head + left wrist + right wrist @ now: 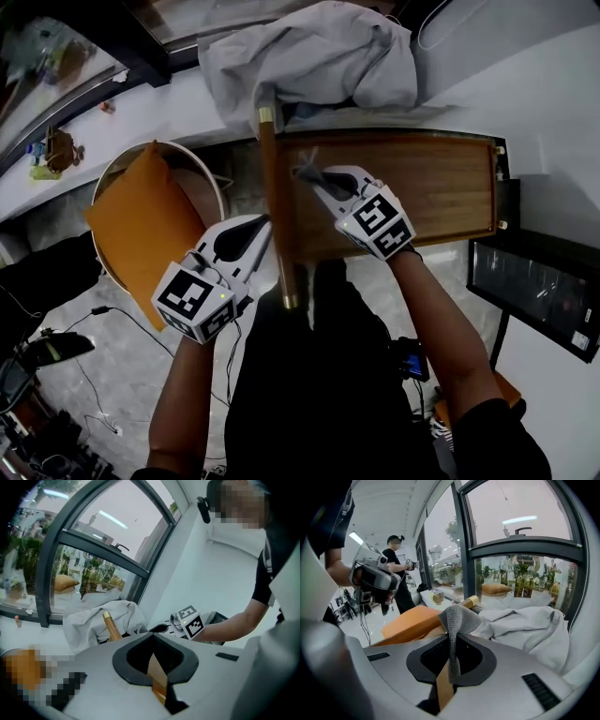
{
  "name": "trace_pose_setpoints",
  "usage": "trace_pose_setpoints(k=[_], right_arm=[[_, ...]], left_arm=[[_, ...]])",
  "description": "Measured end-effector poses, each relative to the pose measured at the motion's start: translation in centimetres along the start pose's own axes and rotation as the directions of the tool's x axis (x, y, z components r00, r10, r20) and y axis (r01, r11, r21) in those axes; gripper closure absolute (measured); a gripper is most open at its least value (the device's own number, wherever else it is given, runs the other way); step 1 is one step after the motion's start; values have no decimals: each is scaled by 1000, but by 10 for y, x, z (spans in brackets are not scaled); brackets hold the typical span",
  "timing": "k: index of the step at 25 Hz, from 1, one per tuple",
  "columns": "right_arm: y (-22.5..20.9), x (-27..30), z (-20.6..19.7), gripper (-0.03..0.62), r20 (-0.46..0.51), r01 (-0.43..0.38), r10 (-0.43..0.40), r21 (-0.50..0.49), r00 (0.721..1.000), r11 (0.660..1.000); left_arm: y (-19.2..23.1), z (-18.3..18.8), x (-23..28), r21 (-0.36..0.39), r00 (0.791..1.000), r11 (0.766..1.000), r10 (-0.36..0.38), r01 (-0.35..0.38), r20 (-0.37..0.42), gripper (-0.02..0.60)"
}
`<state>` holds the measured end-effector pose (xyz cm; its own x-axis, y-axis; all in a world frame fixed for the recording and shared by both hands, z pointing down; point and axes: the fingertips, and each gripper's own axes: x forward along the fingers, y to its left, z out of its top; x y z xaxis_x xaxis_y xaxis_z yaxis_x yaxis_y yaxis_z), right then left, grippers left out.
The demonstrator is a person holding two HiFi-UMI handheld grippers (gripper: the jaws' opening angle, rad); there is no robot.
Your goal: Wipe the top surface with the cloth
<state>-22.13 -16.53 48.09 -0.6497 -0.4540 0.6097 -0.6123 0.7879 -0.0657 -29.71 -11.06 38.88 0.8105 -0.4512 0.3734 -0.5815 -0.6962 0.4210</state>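
Left gripper [266, 225]: jaws closed on round, brass-capped wooden leg [270, 164].
Right gripper [303, 174]: jaws pinching grey knitted cloth [458, 617].

My right gripper [451, 641] has its jaws closed on a grey knitted cloth [458, 617]. A narrow strip of the cloth runs down between the jaws, and the rest bunches into a rounded fold just above their tips. Directly behind that fold I see a brown wooden rail with a brass-coloured end cap [468, 602], and more brown wood shows through the gap under the jaws. Left of the rail there is a flat orange pad [408, 623]. To the right, a crumpled white fabric sheet [527, 625] is heaped below a dark-framed window [520, 544]. Far off on the left stands a person in black clothes [397, 566].
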Motion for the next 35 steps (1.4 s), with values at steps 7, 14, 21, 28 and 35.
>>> trace_pose_setpoints(k=[7, 14, 21, 28, 35], right_arm=[[-33, 70, -19, 556, -84, -28, 13, -188, 996, 982], [-37, 106, -35, 556, -225, -84, 18, -289, 974, 954], [-28, 116, -48, 556, -304, -158, 53, -332, 951, 930], [-14, 108, -68, 556, -359, -217, 109, -277, 927, 936], [16, 93, -85, 556, -389, -273, 156, -264, 908, 925]], left_arm=[[23, -6, 37, -77, 999, 996, 30, -33, -42, 569], [26, 6, 44, -111, 999, 993, 30, -32, -20, 569], [24, -4, 40, -139, 999, 989, 40, -43, -26, 569], [21, -7, 39, -155, 998, 986, 54, -57, -22, 569], [21, -7, 40, -156, 998, 985, 63, -66, -22, 569]])
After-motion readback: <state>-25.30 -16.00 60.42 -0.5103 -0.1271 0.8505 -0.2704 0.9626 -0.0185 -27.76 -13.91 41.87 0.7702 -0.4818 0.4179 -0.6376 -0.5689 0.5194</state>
